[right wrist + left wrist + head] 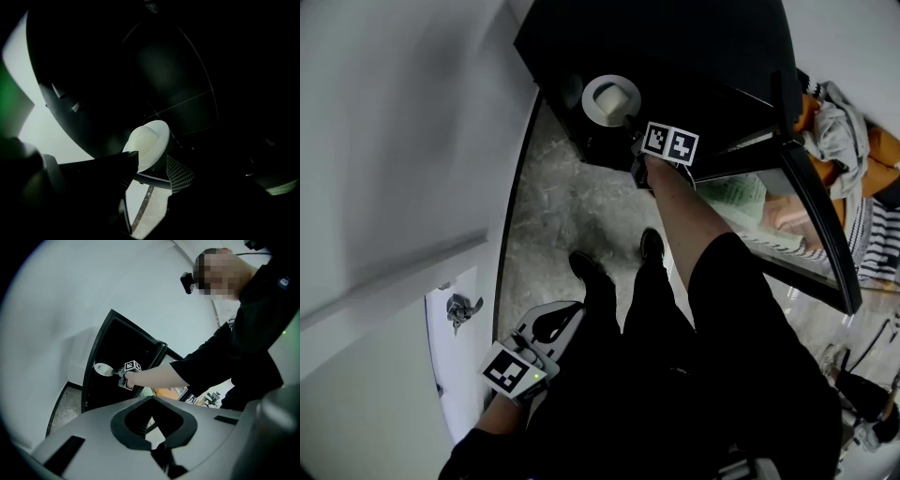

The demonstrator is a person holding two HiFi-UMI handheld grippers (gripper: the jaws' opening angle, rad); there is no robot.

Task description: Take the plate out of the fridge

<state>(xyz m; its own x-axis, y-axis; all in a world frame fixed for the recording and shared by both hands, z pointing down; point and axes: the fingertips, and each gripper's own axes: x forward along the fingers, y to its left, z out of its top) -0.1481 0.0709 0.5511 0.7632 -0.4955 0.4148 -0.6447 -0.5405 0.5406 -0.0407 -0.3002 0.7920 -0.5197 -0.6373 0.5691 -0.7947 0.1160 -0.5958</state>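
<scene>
A round white plate (609, 98) is at the mouth of the dark open fridge (675, 47), and my right gripper (633, 127) is shut on its near rim. The right gripper view shows the plate (150, 140) tilted on edge between the dark jaws of that gripper (152, 166), with the black fridge interior (178, 79) behind. My left gripper (567, 314) hangs low beside the person's leg, far from the fridge, jaws shut and holding nothing. From the left gripper (152, 427) I see the plate (102, 368) and the right gripper (123, 377) at the fridge (117, 343).
The fridge door (816, 216) stands open to the right, with items on its shelves. A white wall or panel with a metal fitting (462, 309) fills the left. Grey stone floor (567, 202) lies before the fridge. Orange and grey clothes (848, 141) are heaped at far right.
</scene>
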